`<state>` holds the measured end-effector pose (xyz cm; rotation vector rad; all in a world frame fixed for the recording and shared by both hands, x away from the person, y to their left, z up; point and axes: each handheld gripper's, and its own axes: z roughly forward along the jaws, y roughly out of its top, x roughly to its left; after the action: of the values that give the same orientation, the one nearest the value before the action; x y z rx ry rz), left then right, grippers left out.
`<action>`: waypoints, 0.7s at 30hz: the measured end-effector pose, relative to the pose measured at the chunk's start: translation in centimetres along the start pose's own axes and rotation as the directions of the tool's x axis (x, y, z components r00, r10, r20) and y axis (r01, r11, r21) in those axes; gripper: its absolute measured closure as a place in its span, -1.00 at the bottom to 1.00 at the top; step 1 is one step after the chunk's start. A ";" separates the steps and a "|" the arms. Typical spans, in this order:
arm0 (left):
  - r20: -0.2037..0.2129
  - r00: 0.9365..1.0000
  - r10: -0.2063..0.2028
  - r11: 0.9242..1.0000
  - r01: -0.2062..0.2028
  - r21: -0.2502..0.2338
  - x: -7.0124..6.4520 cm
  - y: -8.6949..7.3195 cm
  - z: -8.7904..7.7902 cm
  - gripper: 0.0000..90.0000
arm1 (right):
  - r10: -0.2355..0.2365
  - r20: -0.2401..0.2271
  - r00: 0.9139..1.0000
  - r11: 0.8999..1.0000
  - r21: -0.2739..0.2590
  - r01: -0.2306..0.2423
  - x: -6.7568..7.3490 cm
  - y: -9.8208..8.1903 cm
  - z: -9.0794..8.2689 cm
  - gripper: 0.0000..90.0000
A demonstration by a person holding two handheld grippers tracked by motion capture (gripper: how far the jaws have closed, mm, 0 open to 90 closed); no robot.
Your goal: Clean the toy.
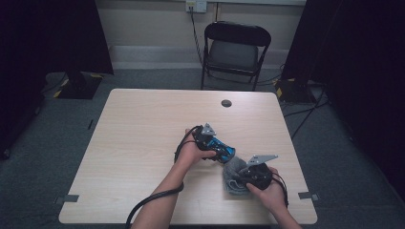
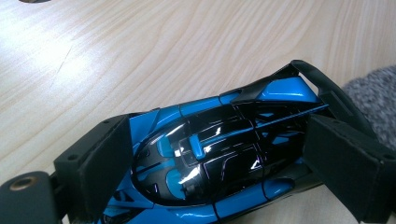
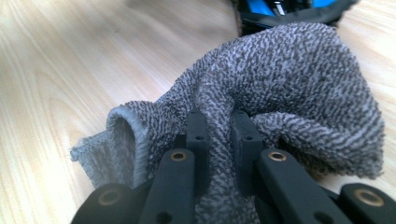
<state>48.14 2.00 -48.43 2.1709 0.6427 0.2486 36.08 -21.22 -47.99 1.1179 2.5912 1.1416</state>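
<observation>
A blue and black toy car (image 2: pixel 219 154) lies on the wooden table (image 1: pixel 143 124), clamped across its body by my left gripper (image 2: pixel 217 161); both black pads press its sides. In the high view the car (image 1: pixel 224 151) pokes out toward the right of my left gripper (image 1: pixel 217 149). A grey terry cloth (image 3: pixel 289 84) is bunched just beyond the car's tail. My right gripper (image 3: pixel 219 140) is shut on a fold of that cloth, jaws pinched close together. Seen from above, the cloth (image 1: pixel 232 177) sits near the table's front right under my right gripper (image 1: pixel 243 174).
A round cable hole (image 1: pixel 226 103) sits near the table's far edge. A black folding chair (image 1: pixel 234 50) stands behind the table. Cables trail from both grippers across the front of the table. Dark curtains hang at both sides.
</observation>
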 end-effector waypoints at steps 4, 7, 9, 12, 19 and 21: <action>0.000 1.000 -0.001 1.000 0.001 0.001 0.0 0.0 0.0 -0.81 | -0.012 -0.012 1.000 1.000 0.000 0.012 0.5 0.2 0.3 0.79; 0.000 1.000 -0.001 1.000 0.001 -0.004 0.0 0.0 0.0 -0.81 | -0.021 -0.020 1.000 1.000 0.000 0.021 0.9 0.3 0.6 0.79; 0.000 1.000 -0.002 1.000 0.002 -0.005 0.0 -0.1 0.0 -0.81 | -0.023 -0.022 0.999 1.000 0.000 0.023 1.0 0.4 0.7 0.79; -0.001 1.000 -0.001 1.000 0.001 -0.002 0.0 0.0 0.0 -0.81 | -0.029 -0.032 0.999 1.000 0.002 0.029 1.1 0.5 0.8 0.79; -0.001 1.000 -0.001 1.000 0.001 -0.001 0.0 0.0 0.0 -0.81 | -0.056 -0.064 0.996 0.998 0.007 0.057 1.8 0.6 1.0 0.79; -0.001 1.000 -0.001 1.000 0.001 -0.002 0.0 0.0 0.0 -0.81 | -0.062 -0.074 0.995 0.998 0.010 0.063 2.0 0.5 1.0 0.78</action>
<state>48.10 2.00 -48.46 2.1682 0.6438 0.2498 35.29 -19.03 -47.96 1.0072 2.6712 1.1771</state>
